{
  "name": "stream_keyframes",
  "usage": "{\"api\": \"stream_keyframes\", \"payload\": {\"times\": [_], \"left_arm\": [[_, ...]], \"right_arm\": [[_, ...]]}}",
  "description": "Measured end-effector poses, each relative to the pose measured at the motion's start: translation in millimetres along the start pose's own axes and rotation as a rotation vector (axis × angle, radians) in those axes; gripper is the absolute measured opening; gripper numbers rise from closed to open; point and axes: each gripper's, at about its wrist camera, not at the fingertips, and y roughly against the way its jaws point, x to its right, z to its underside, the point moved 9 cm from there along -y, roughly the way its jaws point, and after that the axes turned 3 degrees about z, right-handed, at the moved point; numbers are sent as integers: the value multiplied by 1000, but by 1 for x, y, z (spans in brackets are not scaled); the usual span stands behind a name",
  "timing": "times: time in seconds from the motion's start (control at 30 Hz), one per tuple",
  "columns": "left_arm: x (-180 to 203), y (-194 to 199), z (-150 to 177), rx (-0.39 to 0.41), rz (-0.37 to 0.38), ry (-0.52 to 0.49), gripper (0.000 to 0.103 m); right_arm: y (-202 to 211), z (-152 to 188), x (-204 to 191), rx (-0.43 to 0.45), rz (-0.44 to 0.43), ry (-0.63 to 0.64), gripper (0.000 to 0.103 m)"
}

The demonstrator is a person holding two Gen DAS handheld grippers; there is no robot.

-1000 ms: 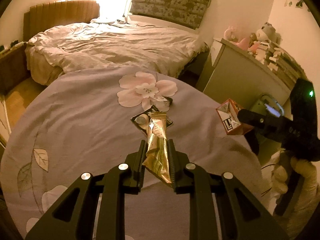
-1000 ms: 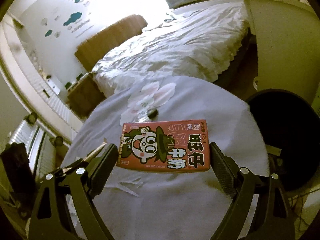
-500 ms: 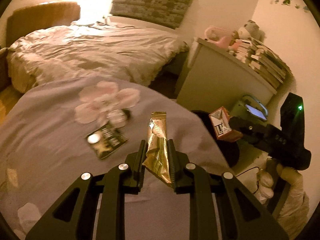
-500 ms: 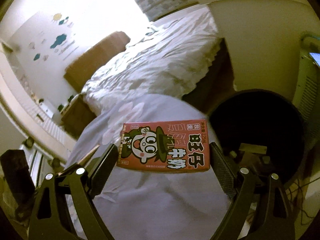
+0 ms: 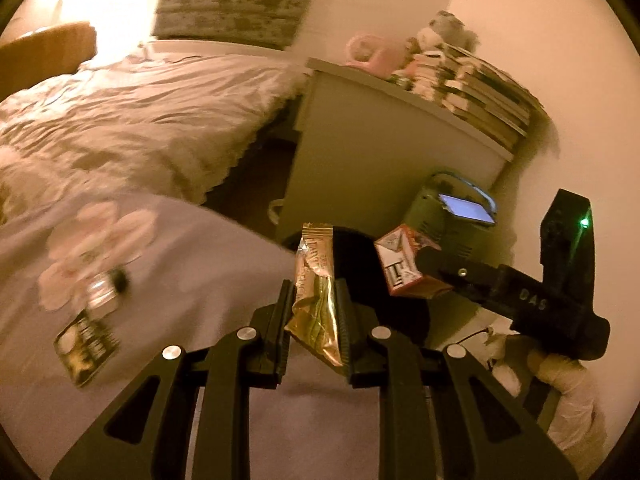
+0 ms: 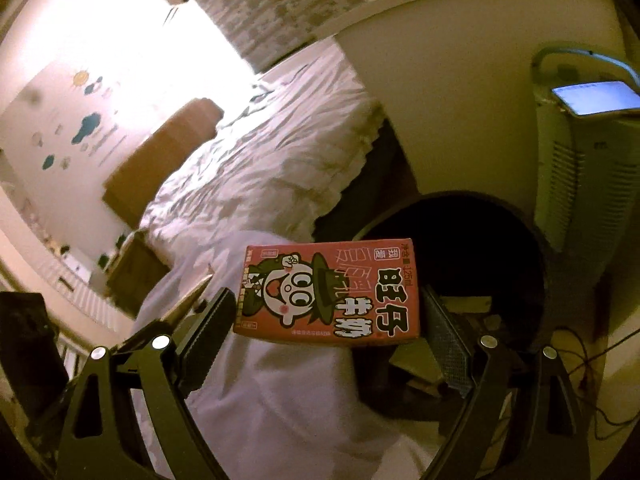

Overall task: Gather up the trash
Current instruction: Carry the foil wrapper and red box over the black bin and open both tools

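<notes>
My left gripper (image 5: 314,304) is shut on a crumpled gold snack wrapper (image 5: 316,292), held upright above the right edge of the round table (image 5: 180,264). My right gripper (image 6: 324,308) is shut on a red milk carton (image 6: 332,292) with a cartoon face, gripped across its width. From the left wrist view the red milk carton (image 5: 404,268) hangs in the right gripper over the black trash bin (image 5: 360,264). The black trash bin (image 6: 480,256) stands on the floor just past the table's edge, with scraps inside. A dark printed wrapper (image 5: 86,344) lies on the table at the left.
A pale cabinet (image 5: 384,144) stacked with books and plush toys stands behind the bin. A green device with a lit phone (image 5: 466,210) on it sits right of the bin. A bed (image 5: 132,120) lies beyond the table. A gloved hand (image 5: 568,392) holds the right gripper.
Both grippers have swung right, from over the table's flower print to the table's edge beside the bin. The carton now hangs over the bin's opening. Both grips are unchanged.
</notes>
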Motion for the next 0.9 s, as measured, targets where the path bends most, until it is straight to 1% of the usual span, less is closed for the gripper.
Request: {"api": "stream_keyframes", "payload": {"times": [0.23, 0.4, 0.53, 0.9], "left_arm": [[43, -33, -10, -15, 55, -82, 21], [62, -50, -12, -23, 73, -118, 21], [65, -60, -11, -33, 77, -129, 21], [67, -86, -2, -78, 73, -148, 21]], "right_arm": [[2, -18, 41, 30, 42, -62, 89], [-5, -17, 64, 23, 64, -98, 89], [-13, -17, 76, 11, 73, -115, 89], [-29, -11, 91, -21, 85, -156, 89]]}}
